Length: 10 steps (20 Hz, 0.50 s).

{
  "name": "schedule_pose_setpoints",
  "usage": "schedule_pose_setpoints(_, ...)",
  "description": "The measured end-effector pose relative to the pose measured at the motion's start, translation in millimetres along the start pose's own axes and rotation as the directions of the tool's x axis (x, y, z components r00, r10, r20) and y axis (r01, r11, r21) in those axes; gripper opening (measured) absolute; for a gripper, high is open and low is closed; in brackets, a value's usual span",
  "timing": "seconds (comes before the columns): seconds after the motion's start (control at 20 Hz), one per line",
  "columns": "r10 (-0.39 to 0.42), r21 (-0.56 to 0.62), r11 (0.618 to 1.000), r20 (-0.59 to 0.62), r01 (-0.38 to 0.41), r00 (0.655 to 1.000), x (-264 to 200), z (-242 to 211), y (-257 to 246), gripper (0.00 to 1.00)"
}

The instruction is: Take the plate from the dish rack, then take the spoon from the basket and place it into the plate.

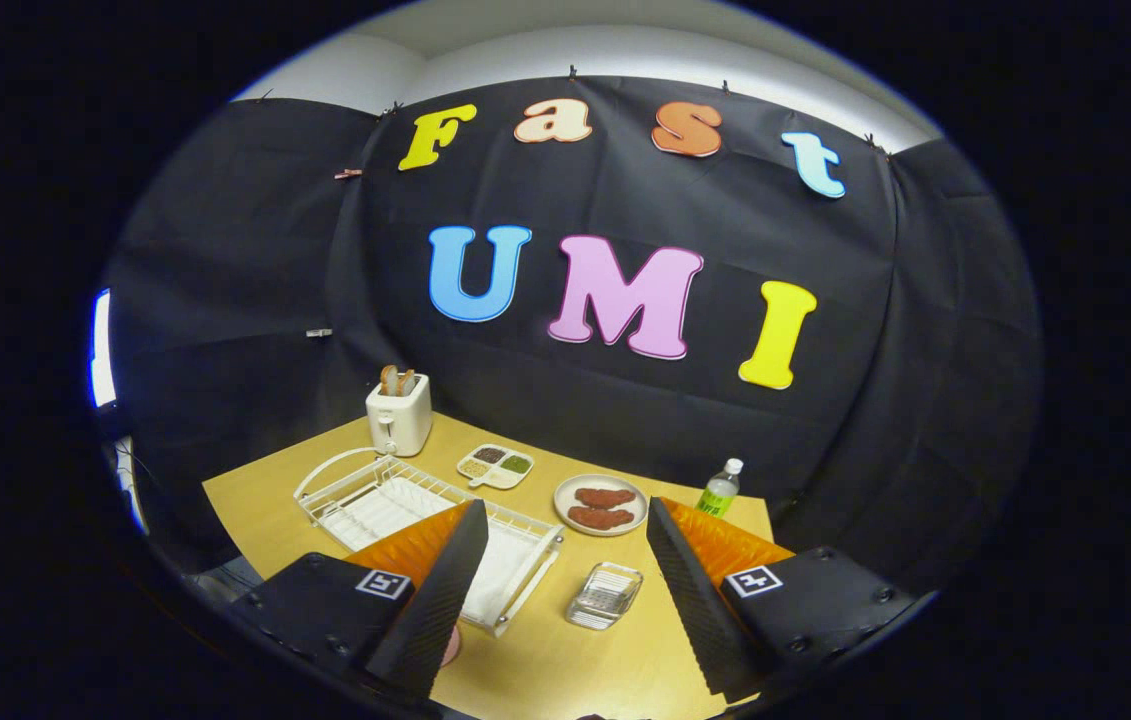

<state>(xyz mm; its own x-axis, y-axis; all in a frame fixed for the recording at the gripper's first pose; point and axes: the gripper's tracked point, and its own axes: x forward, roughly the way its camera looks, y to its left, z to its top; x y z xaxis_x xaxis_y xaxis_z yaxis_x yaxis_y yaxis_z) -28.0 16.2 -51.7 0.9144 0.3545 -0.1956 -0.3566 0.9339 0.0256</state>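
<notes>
Fingers [455, 580] of the tool [565, 590] are standing wide apart, gripping nothing, hovering high over the table [545, 670]. Between them a small clear basket [604, 595] is sitting; I cannot tell whether a spoon is lying inside. The white dish rack [405, 500] is lying partly behind the left finger, seemingly holding no plate. Beyond, a plate [600, 504] carrying two brown pieces is resting. Either stage fits: the rack's plate may be hidden or already out.

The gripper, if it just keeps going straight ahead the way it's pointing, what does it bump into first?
Probably the clear glass dish on the table. It sits between the open fingers of the gripper, just ahead. Beyond it lies the plate with two brown patties. Depth is hard to judge, so the gripper might pass above the dish.
</notes>
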Motion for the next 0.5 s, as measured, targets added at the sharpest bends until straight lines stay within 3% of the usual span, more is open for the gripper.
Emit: schedule_pose_setpoints(0.5, 0.012, 0.024, 1.000, 0.048, -0.013, 0.999, -17, 5, -39, 0.98)
